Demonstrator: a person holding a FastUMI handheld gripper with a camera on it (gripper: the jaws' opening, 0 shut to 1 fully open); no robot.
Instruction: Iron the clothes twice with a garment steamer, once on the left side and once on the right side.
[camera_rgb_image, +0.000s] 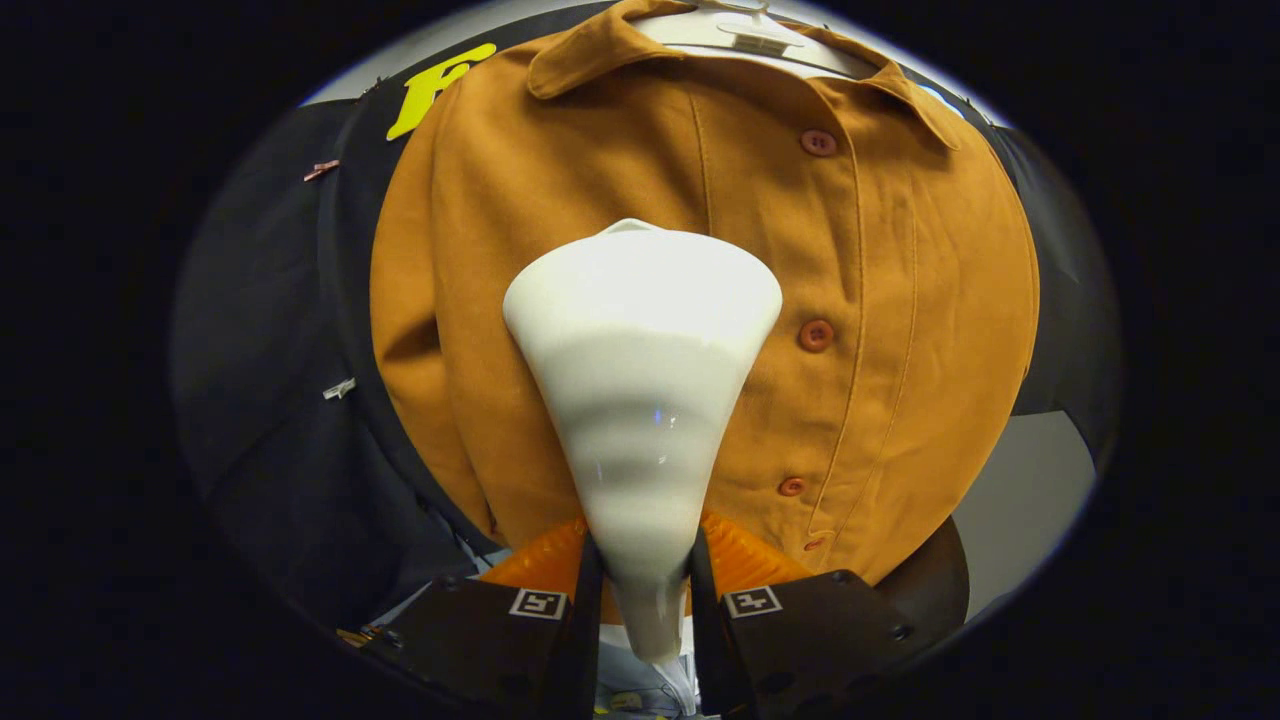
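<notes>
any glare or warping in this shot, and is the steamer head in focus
Gripper view: glare streaks run down the white steamer, held between the shut gripper; its edges look sharp. The fisheye bulges the brown shirt outward, curving its button placket. The hanger above the collar looks overexposed.

The tongs (645, 590) are showing two broad, flat-topped housings, one on each side. Each housing is carrying a small square black-and-white marker near its inner corner, and dark round screw heads are dotting the outer edges. Two thin upright fingers (585, 600) are rising from the inner edges, and ribbed, translucent pads are fanning out behind them. Thin cables are trailing below, between the housings.
</notes>
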